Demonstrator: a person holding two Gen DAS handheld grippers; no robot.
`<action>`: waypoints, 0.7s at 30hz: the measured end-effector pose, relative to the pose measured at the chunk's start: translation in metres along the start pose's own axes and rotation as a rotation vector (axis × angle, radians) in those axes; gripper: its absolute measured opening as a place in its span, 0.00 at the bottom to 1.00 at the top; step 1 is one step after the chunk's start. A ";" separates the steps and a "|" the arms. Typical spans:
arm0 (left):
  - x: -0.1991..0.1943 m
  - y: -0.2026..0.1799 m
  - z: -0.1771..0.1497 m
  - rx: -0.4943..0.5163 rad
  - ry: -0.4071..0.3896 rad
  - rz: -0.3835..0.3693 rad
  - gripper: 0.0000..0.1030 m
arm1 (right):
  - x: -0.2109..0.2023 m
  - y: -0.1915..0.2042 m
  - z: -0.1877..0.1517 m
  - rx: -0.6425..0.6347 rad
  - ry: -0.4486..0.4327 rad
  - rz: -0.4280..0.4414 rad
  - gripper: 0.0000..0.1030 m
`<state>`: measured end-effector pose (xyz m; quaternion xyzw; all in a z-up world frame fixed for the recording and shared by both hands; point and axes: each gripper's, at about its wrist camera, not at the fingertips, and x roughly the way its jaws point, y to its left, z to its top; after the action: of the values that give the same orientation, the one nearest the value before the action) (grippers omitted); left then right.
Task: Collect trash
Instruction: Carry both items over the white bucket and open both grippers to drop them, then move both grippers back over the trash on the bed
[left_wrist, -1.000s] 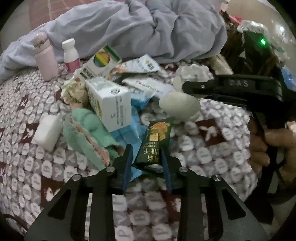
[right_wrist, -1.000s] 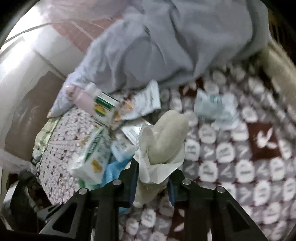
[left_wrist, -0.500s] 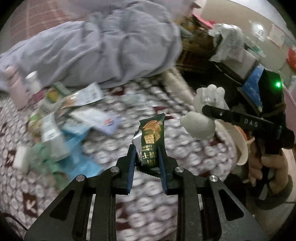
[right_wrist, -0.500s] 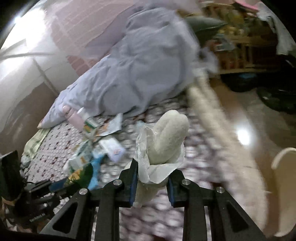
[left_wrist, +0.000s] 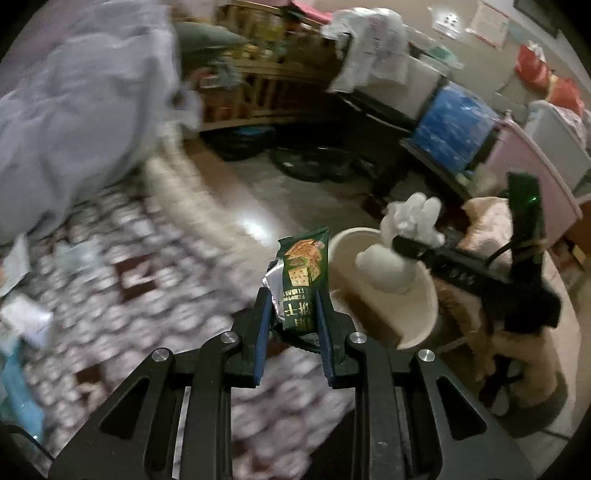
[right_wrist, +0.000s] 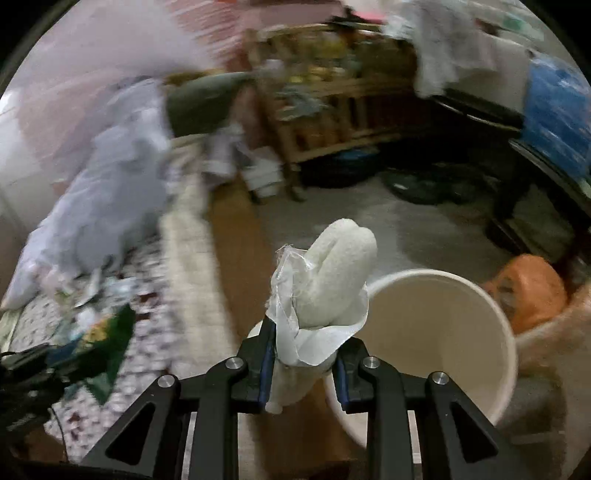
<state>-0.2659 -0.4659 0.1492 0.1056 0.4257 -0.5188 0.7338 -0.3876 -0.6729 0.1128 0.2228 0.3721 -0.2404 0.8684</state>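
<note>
grey duvet, wooden shelf, blue box

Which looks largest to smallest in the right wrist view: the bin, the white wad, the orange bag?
1. Bin, clearly largest.
2. White wad, held in the right gripper; it sits nearest the camera, so it looks bigger than it is.
3. Orange bag, partly hidden behind the bin; its rank against the wad is unsure.

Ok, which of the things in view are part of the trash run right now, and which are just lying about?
In the job:
- green cracker wrapper, held in the left gripper
- white crumpled wad, held in the right gripper
- cream bin

Lying about:
- grey quilt
- blue pack
- wooden shelf
- orange bag
</note>
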 end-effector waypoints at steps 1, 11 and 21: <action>0.010 -0.011 0.006 0.009 0.007 -0.019 0.21 | 0.002 -0.010 0.000 0.011 0.007 -0.023 0.25; 0.085 -0.071 0.047 0.003 0.052 -0.151 0.45 | 0.031 -0.092 -0.002 0.135 0.067 -0.150 0.41; 0.088 -0.061 0.043 -0.017 0.058 -0.083 0.52 | 0.038 -0.107 -0.007 0.174 0.087 -0.131 0.46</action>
<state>-0.2874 -0.5776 0.1285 0.0965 0.4550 -0.5420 0.6999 -0.4310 -0.7628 0.0571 0.2828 0.4008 -0.3182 0.8113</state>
